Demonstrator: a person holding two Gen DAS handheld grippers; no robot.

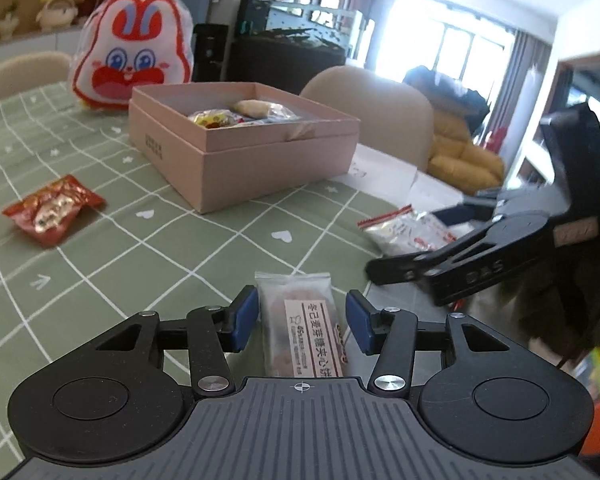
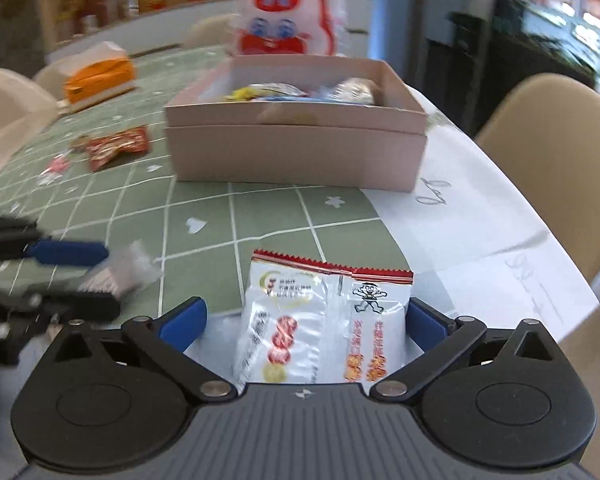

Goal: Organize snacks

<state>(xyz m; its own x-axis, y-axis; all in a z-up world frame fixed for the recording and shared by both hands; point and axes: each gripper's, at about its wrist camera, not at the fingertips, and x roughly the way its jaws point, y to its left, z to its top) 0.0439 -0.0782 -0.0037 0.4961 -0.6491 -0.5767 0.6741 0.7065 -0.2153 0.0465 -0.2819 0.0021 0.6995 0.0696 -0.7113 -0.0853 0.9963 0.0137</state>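
A pink box (image 1: 260,160) stands on the green checked tablecloth and holds several wrapped snacks (image 1: 212,118); it also shows in the right wrist view (image 2: 300,152). My left gripper (image 1: 302,322) is open, its blue pads on either side of a clear-wrapped biscuit pack (image 1: 300,324) that lies on the table. My right gripper (image 2: 306,320) is open around a white and red snack packet (image 2: 324,320); that packet also shows in the left wrist view (image 1: 404,232). A red snack packet (image 1: 54,208) lies to the left, and shows in the right wrist view (image 2: 118,146) too.
A rabbit-face bag (image 1: 134,50) stands behind the box. An orange tissue pack (image 2: 98,76) sits far left. White paper sheets (image 2: 480,216) cover the table's right edge. Beige chairs (image 1: 380,108) ring the table. Small wrappers (image 2: 56,168) lie at the left.
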